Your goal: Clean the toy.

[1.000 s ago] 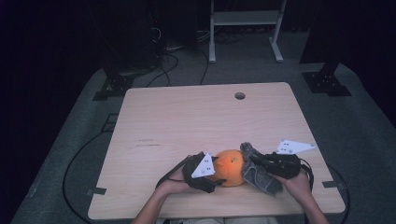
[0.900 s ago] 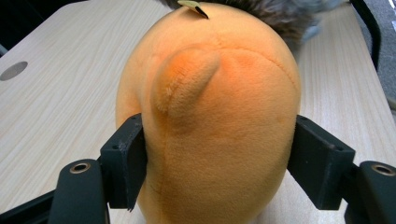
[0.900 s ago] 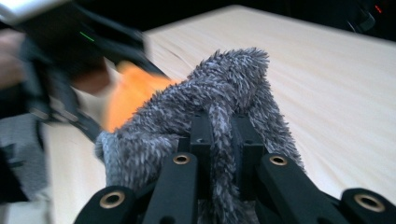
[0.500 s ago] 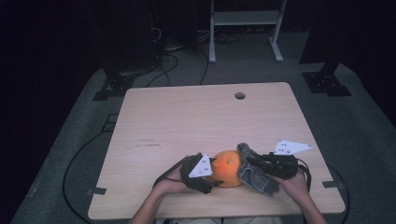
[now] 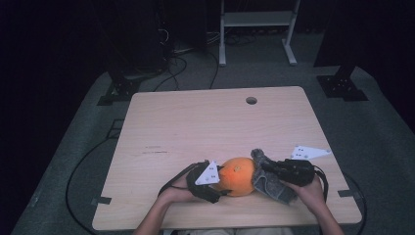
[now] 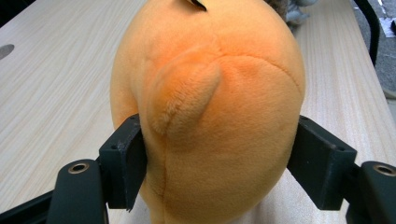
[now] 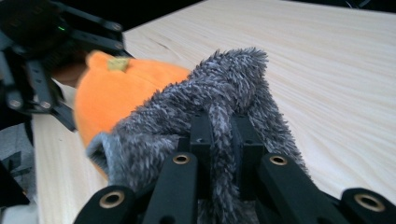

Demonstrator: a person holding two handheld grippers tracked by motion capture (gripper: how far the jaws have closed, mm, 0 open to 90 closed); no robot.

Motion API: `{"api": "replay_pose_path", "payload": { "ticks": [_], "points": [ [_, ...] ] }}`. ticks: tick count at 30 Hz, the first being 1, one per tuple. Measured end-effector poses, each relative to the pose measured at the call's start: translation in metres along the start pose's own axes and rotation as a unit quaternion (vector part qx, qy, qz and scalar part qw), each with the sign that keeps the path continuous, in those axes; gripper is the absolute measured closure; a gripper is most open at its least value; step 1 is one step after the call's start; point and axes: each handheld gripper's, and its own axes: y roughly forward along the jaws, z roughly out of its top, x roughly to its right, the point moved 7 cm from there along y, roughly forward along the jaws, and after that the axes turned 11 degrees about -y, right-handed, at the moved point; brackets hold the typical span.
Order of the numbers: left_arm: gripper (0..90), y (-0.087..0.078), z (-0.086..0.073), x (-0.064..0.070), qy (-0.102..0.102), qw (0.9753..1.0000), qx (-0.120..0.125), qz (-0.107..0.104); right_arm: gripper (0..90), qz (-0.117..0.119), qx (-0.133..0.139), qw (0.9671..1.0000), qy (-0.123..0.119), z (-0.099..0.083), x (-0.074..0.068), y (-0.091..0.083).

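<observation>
grey cloth [image 5: 272,180] now nearer orange plush [image 5: 238,175]

A dark lab: bare wooden table [image 5: 195,127]; floor cables [image 5: 186,63]; equipment stands [image 5: 257,29].

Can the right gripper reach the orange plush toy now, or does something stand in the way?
Probably not directly. The right gripper is shut on the grey fuzzy cloth, which lies between it and the orange plush toy. The left gripper already clamps the toy.
</observation>
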Motion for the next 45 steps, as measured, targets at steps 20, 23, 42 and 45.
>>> {"api": "replay_pose_path", "payload": {
  "ticks": [20,23,42,45],
  "points": [
    [24.7,0.001,-0.003,-0.001,-0.004,1.0,0.0,-0.008,80.6,-0.005,-0.023,0.9994,0.026,-0.013,0.009,0.006],
    [25.3,0.001,-0.003,0.001,0.003,0.9999,-0.001,-0.011,80.6,0.004,0.002,0.9999,0.011,0.003,-0.001,0.006],
    [16.8,0.0,0.001,-0.003,-0.015,0.9998,0.009,-0.007,80.6,0.024,0.006,0.9997,-0.002,0.008,-0.014,0.012],
    [14.8,0.003,0.002,-0.003,-0.019,0.9998,0.007,-0.008,80.6,0.025,0.004,0.9997,0.002,0.003,-0.011,0.009]
  ]
}}
